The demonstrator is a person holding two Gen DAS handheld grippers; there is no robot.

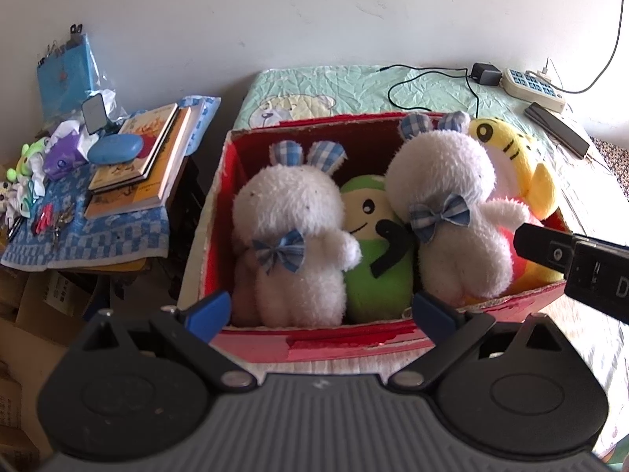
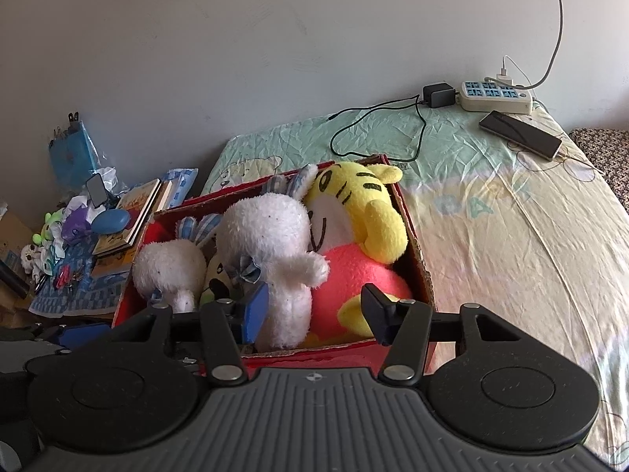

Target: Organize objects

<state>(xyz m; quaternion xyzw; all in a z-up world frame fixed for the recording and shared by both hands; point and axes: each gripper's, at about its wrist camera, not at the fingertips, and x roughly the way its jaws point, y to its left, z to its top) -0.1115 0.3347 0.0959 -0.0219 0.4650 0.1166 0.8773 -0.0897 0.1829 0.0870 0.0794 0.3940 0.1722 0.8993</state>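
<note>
1. My left gripper [image 1: 320,312] hangs spread, empty, at the near rim of the red cardboard box [image 1: 334,344] — I'd guess backed off after packing.
2. Right gripper [image 2: 314,312] is also released, gripping nothing, w/ its fingers either side of the right white bunny [image 2: 271,247].
3. Toys stand upright, wedged side by side so they fit: left white bunny [image 1: 291,232], green plush [image 1: 377,244], tiger plush [image 2: 354,212] — all in the box on the bed [image 2: 491,216].
4. Farthest: power strip [image 2: 497,96], phone [image 2: 519,133], not touching the box.

Fluffy plush bunnies [image 1: 291,232] in rough red cardboard box [image 1: 314,344]
</note>
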